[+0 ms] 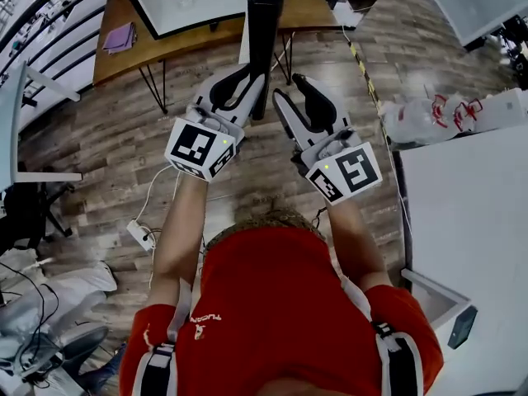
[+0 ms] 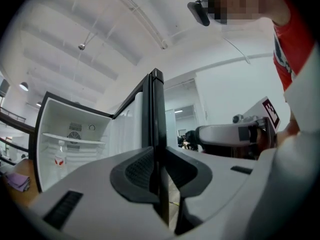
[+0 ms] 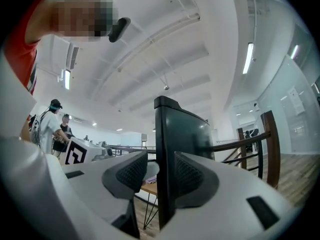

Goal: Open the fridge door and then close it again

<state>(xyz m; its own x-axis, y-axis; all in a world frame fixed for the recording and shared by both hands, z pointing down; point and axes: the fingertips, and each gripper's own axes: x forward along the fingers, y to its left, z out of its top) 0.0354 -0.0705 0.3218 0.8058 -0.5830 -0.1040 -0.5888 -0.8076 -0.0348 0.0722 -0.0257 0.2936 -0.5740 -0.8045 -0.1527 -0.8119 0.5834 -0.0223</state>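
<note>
Fridge door stands swung wide of the fridge, left gripper jaws clamped on its free edge, right gripper jaws spread loosely around it. Stiff, likely heavy panel; best held at that outer edge.

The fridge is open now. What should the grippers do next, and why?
Probably swing the fridge door shut. The fridge stands open with its shelf showing. The left gripper is clamped on the door's edge, and the right gripper has its jaws apart around that edge, so the left one can likely push it closed.
</note>
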